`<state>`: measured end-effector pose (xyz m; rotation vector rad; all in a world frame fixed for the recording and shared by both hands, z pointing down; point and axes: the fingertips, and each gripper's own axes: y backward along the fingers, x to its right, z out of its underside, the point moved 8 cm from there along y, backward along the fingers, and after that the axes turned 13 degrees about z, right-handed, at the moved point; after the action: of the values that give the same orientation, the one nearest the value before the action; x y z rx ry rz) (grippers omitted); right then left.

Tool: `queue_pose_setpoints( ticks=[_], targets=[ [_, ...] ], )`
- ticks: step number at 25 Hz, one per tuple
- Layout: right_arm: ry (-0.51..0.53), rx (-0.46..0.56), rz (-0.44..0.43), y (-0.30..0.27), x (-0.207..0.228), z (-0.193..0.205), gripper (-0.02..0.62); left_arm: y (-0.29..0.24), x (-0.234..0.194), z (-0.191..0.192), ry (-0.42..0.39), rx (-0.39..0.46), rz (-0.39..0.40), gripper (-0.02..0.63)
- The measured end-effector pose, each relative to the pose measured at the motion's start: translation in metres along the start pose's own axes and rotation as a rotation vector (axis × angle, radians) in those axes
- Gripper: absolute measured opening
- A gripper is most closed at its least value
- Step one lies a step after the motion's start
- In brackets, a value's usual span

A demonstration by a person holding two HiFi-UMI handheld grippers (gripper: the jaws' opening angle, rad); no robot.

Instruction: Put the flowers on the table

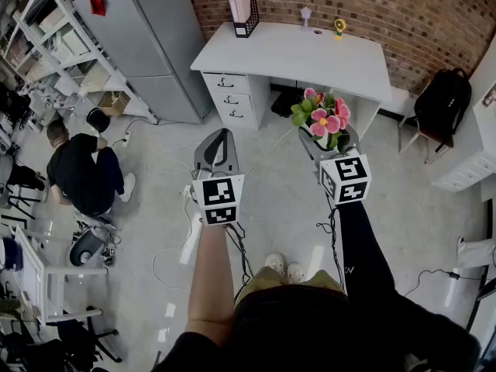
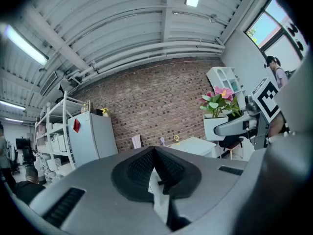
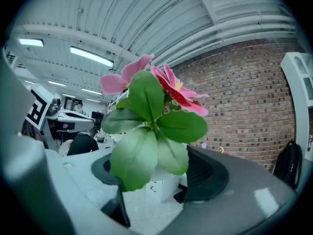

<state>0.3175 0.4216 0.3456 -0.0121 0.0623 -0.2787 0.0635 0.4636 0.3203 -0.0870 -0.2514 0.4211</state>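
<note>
Short of the counter (image 1: 294,53), the right hand-held gripper (image 1: 328,147), clamped wide on the flowers (image 1: 322,118), could spill them if tilted; the left hand-held gripper (image 1: 219,139) is closed and empty.

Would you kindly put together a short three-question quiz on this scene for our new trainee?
1. Multiple choice: what does the right tool hold?
A) a pink file holder
B) a white pot of pink flowers
C) a black backpack
2. True or false: the left tool has its jaws together, with nothing between them.
3. Fill in the blank: the white desk stands against a wall made of ____.

Key: 1 B; 2 true; 3 brick.
</note>
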Motion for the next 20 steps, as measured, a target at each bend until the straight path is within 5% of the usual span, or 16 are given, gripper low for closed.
queue_pose_setpoints(
  ticks=[20],
  targets=[
    [-0.023,0.027,-0.025,-0.052,-0.076,-0.009,0.336,0.026,-0.104,0.028,0.036,0.009,-0.055,0.009]
  ],
)
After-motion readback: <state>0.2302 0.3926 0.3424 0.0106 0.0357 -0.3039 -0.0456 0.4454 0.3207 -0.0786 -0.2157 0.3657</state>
